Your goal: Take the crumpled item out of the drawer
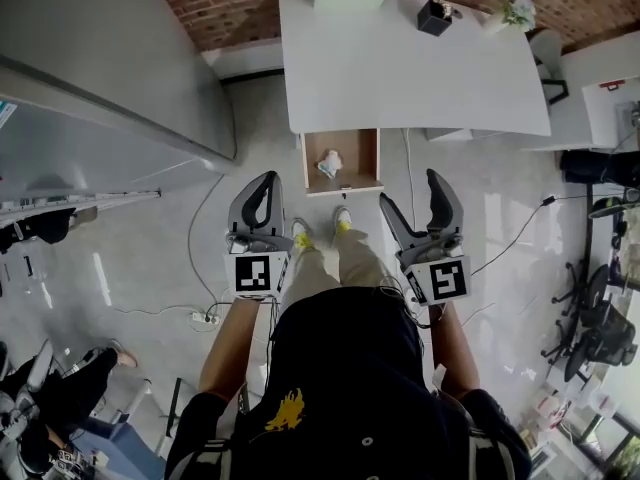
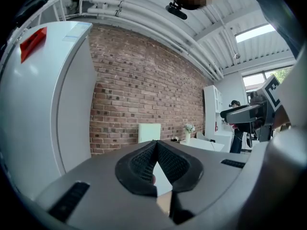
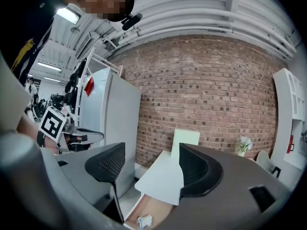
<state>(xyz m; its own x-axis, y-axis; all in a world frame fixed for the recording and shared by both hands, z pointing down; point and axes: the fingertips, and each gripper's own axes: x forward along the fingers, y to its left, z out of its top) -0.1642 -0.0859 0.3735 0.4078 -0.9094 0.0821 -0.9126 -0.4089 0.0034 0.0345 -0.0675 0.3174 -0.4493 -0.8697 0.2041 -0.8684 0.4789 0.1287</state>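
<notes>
head view looks down past the person's dark top to both claws, held out over the grey floor. left claw (image 1: 266,178) has its jaws pressed together at the tips with nothing between them; the left gripper view shows the two black pads meeting in a point against the brick wall (image 2: 144,95) beyond. right claw (image 1: 410,190) has its jaws spread wide, and the right gripper view shows only air between the pads, so it holds nothing. just ahead of both claws are the person's shoes (image 1: 342,218), and past those the wooden drawer (image 1: 312,163), pulled open from under the white table (image 1: 420,68). the crumpled item (image 1: 330,163), a small pale wad, lies on the drawer floor, ahead of the claws and between them; from the right claw it sits forward, low and to the left of the open jaws, well apart from either pad. beyond the drawer the table top carries a dark pot (image 1: 434,16) near its far edge, by the brick

as for progress, i judge that the drawer is already open and the item exposed, but the reach has not begun: neither claw touches it. what is left is to bring the spread right claw down into the drawer, close on the wad and lift it clear
</notes>
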